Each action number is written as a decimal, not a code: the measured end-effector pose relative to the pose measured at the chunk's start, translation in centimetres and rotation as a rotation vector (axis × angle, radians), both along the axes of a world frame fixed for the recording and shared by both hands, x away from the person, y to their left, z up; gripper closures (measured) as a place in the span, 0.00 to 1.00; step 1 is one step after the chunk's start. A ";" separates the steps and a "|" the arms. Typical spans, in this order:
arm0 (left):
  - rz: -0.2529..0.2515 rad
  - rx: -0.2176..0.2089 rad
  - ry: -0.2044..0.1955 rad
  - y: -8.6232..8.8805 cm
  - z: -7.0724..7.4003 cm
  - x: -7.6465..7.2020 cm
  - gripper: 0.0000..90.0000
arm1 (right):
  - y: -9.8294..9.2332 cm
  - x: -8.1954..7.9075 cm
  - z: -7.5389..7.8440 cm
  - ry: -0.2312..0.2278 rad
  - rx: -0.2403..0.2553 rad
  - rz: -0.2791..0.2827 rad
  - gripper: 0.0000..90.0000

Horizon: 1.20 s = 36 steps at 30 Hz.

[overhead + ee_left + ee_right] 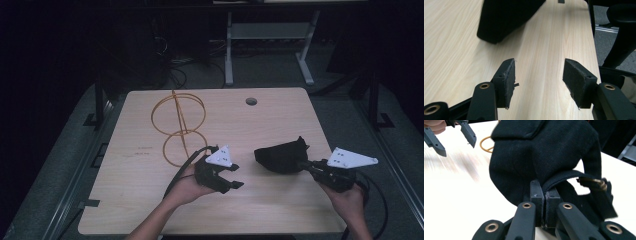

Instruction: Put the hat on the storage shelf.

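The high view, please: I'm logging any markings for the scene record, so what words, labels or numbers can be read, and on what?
None can be read.
A faint dark line of print on the table, left of the yellow wire frame: too small and blurred to read.
The black cap shows no readable label.

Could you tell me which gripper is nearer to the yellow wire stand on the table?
Left. The left gripper sits just beside the yellow wire stand, at its lower ring. The right gripper is farther off, shut on the black cap.
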<state>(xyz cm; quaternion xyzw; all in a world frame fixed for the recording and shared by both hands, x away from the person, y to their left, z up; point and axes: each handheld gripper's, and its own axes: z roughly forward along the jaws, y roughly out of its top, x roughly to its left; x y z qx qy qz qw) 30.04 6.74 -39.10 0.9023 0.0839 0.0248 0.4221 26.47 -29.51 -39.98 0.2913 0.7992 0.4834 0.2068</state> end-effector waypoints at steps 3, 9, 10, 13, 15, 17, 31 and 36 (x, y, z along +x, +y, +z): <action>0.009 0.002 -0.005 0.6 -0.2 -0.1 0.47 | 0.2 0.2 0.4 -0.003 -0.007 0.006 0.98; 0.035 -0.008 -0.002 2.1 -0.5 -0.5 0.46 | 1.1 1.0 1.8 -0.030 -0.035 0.040 0.98; 0.042 -0.012 0.000 2.3 -0.6 -0.6 0.45 | 1.2 1.1 2.0 -0.031 -0.038 0.045 0.98; 0.051 -0.016 -0.002 2.8 -0.8 -0.8 0.44 | 1.5 1.3 2.6 -0.038 -0.047 0.052 0.98; 0.052 -0.011 -0.007 3.3 -0.8 -0.9 0.44 | 1.8 1.5 3.0 -0.049 -0.052 0.063 0.98; 0.058 -0.011 -0.005 3.6 -0.9 -1.0 0.43 | 2.0 1.6 3.4 -0.057 -0.055 0.069 0.98; 0.098 -0.029 -0.002 6.0 -1.5 -1.5 0.39 | 4.4 3.2 6.5 -0.094 -0.061 0.146 0.98; 0.113 -0.032 -0.004 6.8 -1.8 -1.5 0.37 | 5.5 3.9 7.5 -0.108 -0.060 0.178 0.98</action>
